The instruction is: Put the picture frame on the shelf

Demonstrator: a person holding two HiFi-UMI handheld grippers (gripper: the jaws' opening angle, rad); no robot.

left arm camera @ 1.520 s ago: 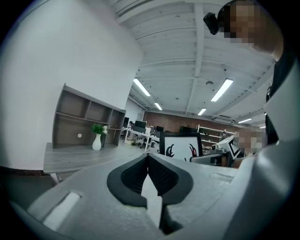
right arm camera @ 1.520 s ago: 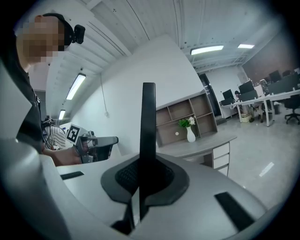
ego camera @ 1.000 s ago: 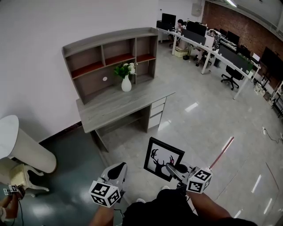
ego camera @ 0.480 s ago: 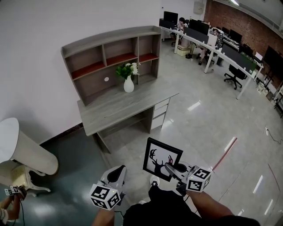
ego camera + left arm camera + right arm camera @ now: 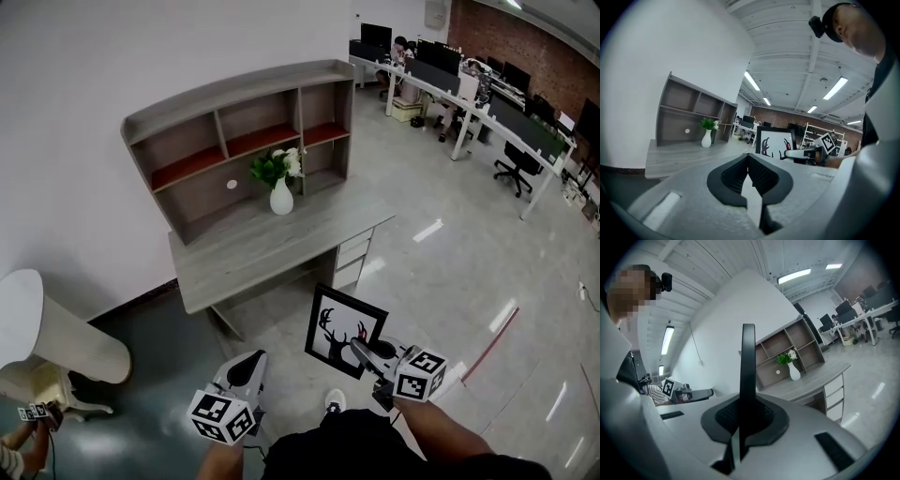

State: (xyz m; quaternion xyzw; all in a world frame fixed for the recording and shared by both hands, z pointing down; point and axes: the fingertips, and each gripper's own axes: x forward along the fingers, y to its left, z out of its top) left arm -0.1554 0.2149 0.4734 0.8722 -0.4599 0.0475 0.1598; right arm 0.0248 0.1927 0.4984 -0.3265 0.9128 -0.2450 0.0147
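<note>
A person carrying a black-edged picture frame point(image 5: 343, 330) with an antlered-deer silhouette closes in on a grey desk point(image 5: 272, 253) and the shelf unit point(image 5: 234, 141) that stands on it. Over the past second the desk and shelves have grown larger in the head view and slid toward the centre, and a shoe point(image 5: 333, 403) has stepped into sight between the arms. This suggests a walking approach, with the placing itself not yet begun. The frame has kept its place, upright at one o'clock in front of the body and well apart from the shelves. The right gripper point(image 5: 361, 351) is clamped on the frame's lower right edge, and its own view shows the dark edge point(image 5: 748, 362) rising straight out of the closed pads. The left gripper point(image 5: 247, 366) hangs at eleven o'clock with its jaws pressed together on nothing. The shelf unit lies ahead at twelve o'clock. Its three upper compartments have reddish floors and look bare, and so does the narrow bay at the lower right. The wide lower bay shows only a small white disc point(image 5: 232, 185) on its back panel. A white vase point(image 5: 281, 199) stands on the desktop in front of that bay, holding green sprigs and white flowers point(image 5: 277, 167). The desk's drawers point(image 5: 354, 253) at its right end are shut, so their contents cannot be seen.
</note>
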